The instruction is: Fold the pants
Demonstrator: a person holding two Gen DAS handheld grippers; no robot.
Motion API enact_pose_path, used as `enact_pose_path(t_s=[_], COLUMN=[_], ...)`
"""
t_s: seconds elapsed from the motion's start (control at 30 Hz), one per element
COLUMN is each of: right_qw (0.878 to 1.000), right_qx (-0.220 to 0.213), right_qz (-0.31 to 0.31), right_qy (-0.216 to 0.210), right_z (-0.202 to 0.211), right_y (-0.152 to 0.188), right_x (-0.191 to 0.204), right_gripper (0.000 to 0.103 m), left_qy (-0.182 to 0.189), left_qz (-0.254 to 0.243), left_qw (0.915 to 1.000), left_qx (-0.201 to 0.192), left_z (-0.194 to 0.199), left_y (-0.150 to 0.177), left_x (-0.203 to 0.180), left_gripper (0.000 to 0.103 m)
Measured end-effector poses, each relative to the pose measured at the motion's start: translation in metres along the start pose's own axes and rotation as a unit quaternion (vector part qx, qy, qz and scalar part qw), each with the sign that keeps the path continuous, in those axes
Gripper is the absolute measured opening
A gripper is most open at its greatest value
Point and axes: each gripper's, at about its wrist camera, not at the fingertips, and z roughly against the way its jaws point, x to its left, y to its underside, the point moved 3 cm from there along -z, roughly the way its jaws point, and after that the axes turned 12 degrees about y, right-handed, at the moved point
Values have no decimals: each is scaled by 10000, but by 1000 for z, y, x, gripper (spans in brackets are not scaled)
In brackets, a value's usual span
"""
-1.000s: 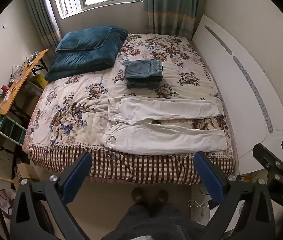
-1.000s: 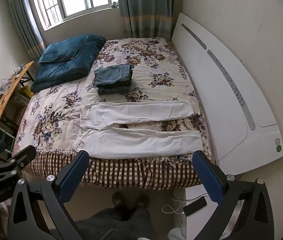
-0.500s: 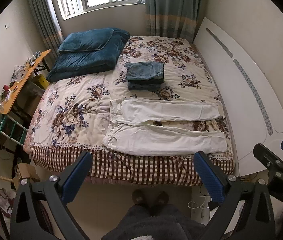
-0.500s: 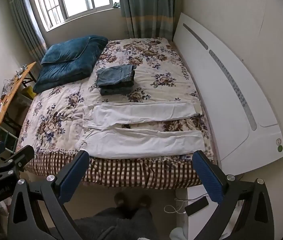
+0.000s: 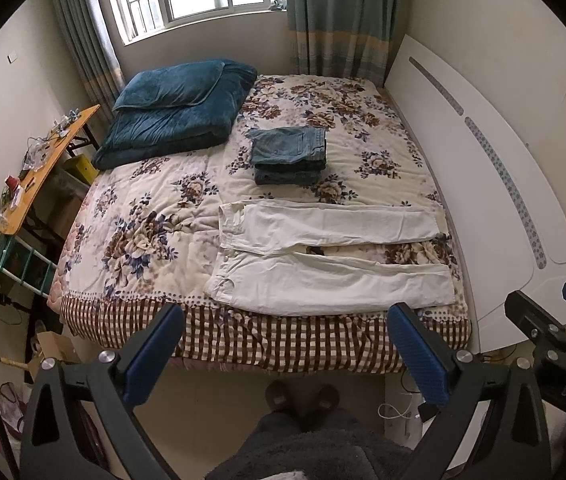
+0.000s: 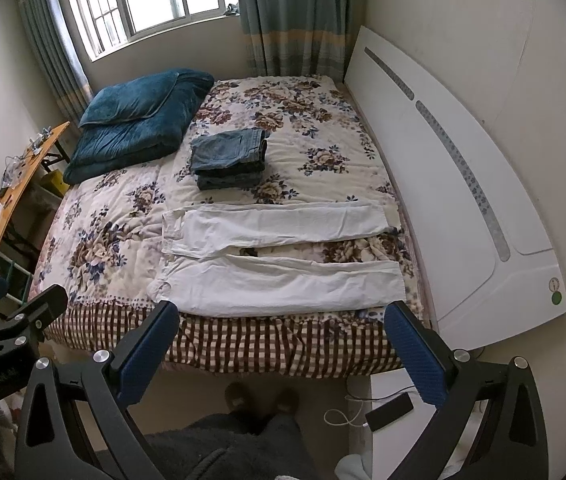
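White pants (image 5: pixel 323 256) lie flat on the near part of the floral bed (image 5: pixel 155 216), waist to the left, the two legs spread apart and pointing right; they also show in the right wrist view (image 6: pixel 279 256). My left gripper (image 5: pixel 285 354) is open and empty, held off the bed's near edge, well short of the pants. My right gripper (image 6: pixel 281 350) is likewise open and empty in front of the bed. Each gripper shows at the edge of the other's view.
Folded blue jeans (image 5: pixel 289 154) are stacked mid-bed behind the pants. A folded teal quilt (image 5: pixel 175 112) lies at the back left. A white headboard (image 5: pixel 479 184) lines the right side. A cluttered wooden desk (image 5: pixel 39 168) stands left. My feet (image 5: pixel 301 394) stand on the floor.
Both grippers have drifted slightly, so the bed and pants sit a little higher in the views. Nothing was taken hold of and the pants have not moved.
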Motion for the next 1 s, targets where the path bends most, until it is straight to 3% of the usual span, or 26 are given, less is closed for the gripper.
enact_pose_path(t_s=[1.0], right_qw=[10000], right_qx=[-45], right_qz=[31], right_qy=[60], right_z=[1], right_y=[1], right_x=[3], right_gripper=[103], left_qy=[35], left_qz=[20], left_qw=[10000], left_qx=[-2], left_z=[-4], left_y=[-1], left_x=[-4], left_gripper=[103])
